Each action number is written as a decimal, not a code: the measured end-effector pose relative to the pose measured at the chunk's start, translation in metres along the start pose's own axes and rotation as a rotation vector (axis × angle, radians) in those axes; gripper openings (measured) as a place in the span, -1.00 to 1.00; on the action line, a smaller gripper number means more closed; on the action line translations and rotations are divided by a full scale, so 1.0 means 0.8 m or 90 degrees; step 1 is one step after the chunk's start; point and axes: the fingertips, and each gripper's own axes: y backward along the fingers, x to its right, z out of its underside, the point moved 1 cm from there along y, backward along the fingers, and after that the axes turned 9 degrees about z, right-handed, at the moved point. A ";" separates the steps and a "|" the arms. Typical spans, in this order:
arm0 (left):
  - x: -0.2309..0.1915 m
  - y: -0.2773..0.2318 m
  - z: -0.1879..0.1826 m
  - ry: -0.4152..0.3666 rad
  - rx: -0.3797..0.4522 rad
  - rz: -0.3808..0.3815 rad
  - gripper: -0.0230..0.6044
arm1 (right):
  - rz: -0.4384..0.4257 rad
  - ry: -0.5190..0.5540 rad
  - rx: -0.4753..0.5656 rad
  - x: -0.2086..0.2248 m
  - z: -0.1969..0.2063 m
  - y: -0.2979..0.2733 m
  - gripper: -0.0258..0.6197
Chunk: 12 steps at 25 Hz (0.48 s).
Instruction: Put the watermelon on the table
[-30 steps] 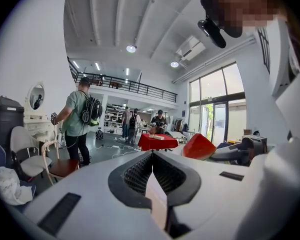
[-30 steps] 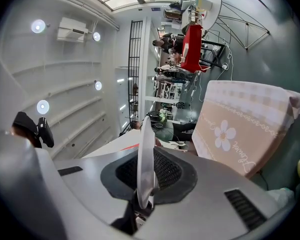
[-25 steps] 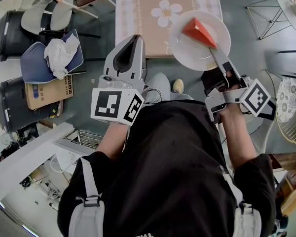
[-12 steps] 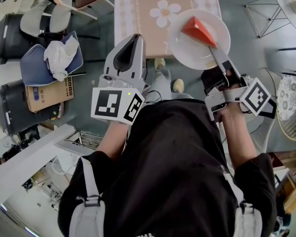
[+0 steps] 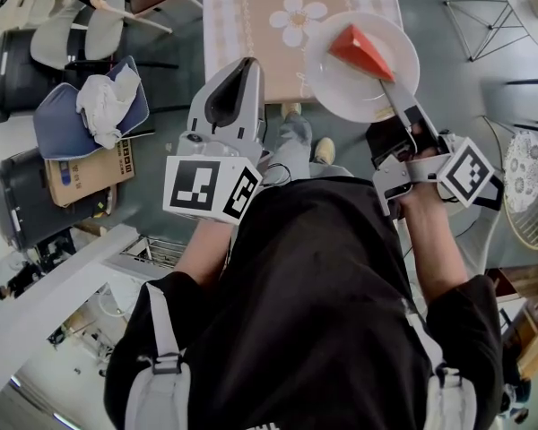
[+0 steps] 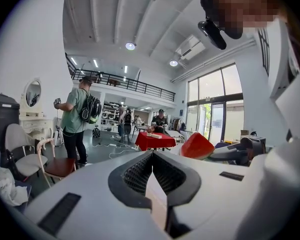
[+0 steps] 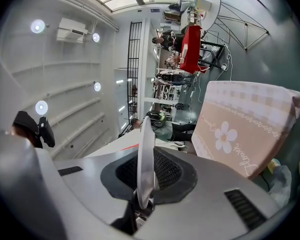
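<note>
A red wedge of watermelon [image 5: 359, 50] lies on a white plate [image 5: 341, 92]. My right gripper [image 5: 396, 97] is shut on the plate's near rim and holds it level over the near right corner of the table [image 5: 260, 7], which has a beige flowered cloth. In the right gripper view the plate [image 7: 144, 149] stands edge-on between the jaws, with the table [image 7: 240, 134] beyond. My left gripper [image 5: 242, 65] is shut on nothing, pointing at the table's near edge. The left gripper view shows the watermelon [image 6: 197, 146] to the right of its closed jaws.
Chairs, a blue cushion with a white cloth [image 5: 99, 106], a cardboard box [image 5: 85, 168] and black bins crowd the floor to the left. A wire stool frame [image 5: 484, 7] and a round fan [image 5: 529, 195] stand to the right. People stand far off by a red table [image 6: 152, 140].
The plate with the watermelon has crept slightly forward over the table corner. The left gripper has hardly moved.
</note>
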 end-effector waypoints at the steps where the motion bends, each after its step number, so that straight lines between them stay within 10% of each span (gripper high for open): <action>1: 0.001 0.000 0.001 0.001 -0.001 0.001 -0.88 | 0.000 0.000 0.001 0.001 0.000 0.001 -0.82; 12: -0.057 -0.049 -0.010 0.000 -0.010 0.008 -0.88 | 0.014 -0.006 -0.001 0.001 -0.022 -0.068 -0.82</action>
